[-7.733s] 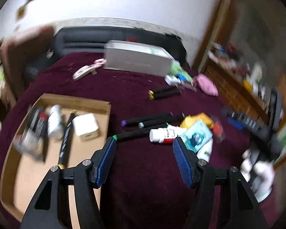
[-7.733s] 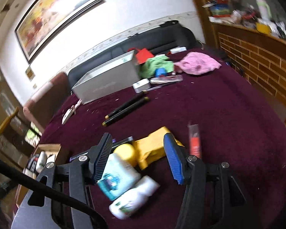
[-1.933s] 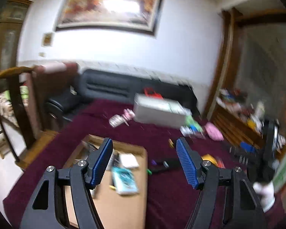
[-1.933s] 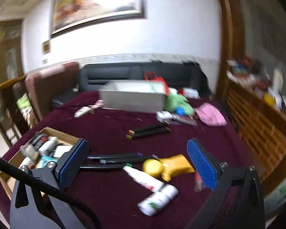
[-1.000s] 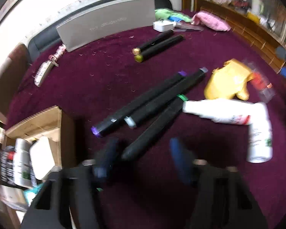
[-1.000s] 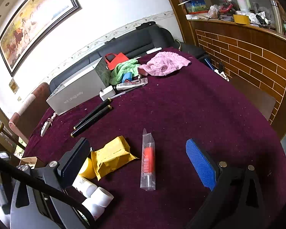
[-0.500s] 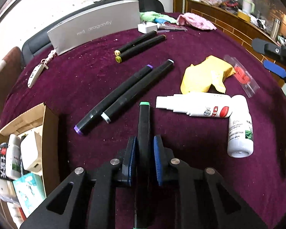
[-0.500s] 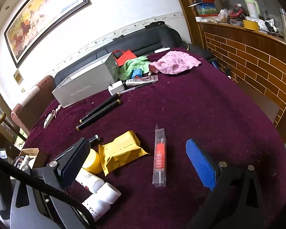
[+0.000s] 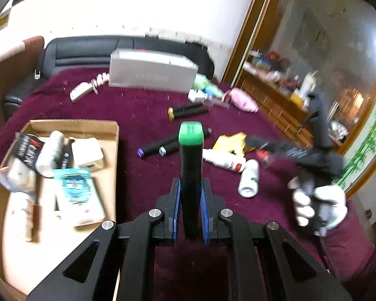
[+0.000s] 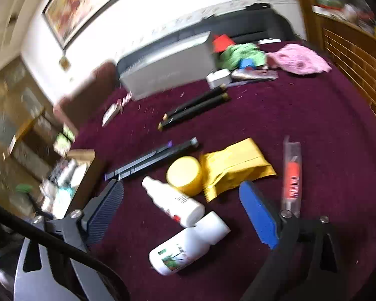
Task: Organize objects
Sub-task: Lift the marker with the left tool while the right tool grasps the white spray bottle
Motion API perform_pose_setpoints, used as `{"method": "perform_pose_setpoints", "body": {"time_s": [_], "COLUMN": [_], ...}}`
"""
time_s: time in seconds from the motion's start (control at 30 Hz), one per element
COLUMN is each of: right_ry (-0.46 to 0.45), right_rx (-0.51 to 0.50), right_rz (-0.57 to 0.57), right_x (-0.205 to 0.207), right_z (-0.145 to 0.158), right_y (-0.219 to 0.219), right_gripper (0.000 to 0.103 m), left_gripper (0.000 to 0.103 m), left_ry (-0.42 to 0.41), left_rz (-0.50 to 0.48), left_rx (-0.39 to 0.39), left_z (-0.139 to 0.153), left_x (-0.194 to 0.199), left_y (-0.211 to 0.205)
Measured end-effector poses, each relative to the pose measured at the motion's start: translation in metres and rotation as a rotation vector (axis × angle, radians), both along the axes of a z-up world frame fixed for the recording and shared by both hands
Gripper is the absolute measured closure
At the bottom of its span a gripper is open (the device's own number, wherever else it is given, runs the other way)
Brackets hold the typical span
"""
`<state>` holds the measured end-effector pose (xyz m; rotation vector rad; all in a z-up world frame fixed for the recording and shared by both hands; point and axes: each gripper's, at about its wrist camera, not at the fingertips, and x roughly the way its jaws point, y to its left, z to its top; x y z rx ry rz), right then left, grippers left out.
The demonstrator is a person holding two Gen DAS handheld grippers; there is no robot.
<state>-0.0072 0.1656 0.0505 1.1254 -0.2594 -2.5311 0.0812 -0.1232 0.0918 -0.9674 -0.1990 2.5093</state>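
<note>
Black markers (image 10: 153,160) — two on cloth (image 10: 313,125)

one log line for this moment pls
left tongs: shut on green-capped marker, lifted | right tongs: open over white bottles | cardboard box: partly filled

Black marker pens: five in total. One green-capped black marker (image 9: 191,165), two black markers with purple and grey caps (image 10: 153,159), two black markers with yellow caps (image 10: 195,107).

White plastic bottles (image 10: 188,243) on the maroon cloth: two.

Yellow foil pouch (image 10: 235,165): one.

Yellow round jar (image 10: 184,175): one.

Cardboard box (image 9: 87,125): one.
</note>
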Motion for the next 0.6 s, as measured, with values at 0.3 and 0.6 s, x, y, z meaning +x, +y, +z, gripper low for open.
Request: {"method": "perform_pose_setpoints", "body": {"time_s": [0.3,0.6], "right_ry": [-0.106,-0.184], "right_rx": [0.378,0.477], "right_rz": [0.145,0.193], "right_x": [-0.022,-0.033], "right_z": [-0.026,-0.039], "right_y": [-0.060,-0.093], "right_gripper": [0.043,0.076], "left_gripper": [0.091,0.091], "left_ry": [0.094,0.110], "left_rz": [0.008,0.050], "left_rx": [0.101,0.155], "left_z": [0.016,0.011], "left_x": [0.027,0.040], "left_y": [-0.046,-0.088]}}
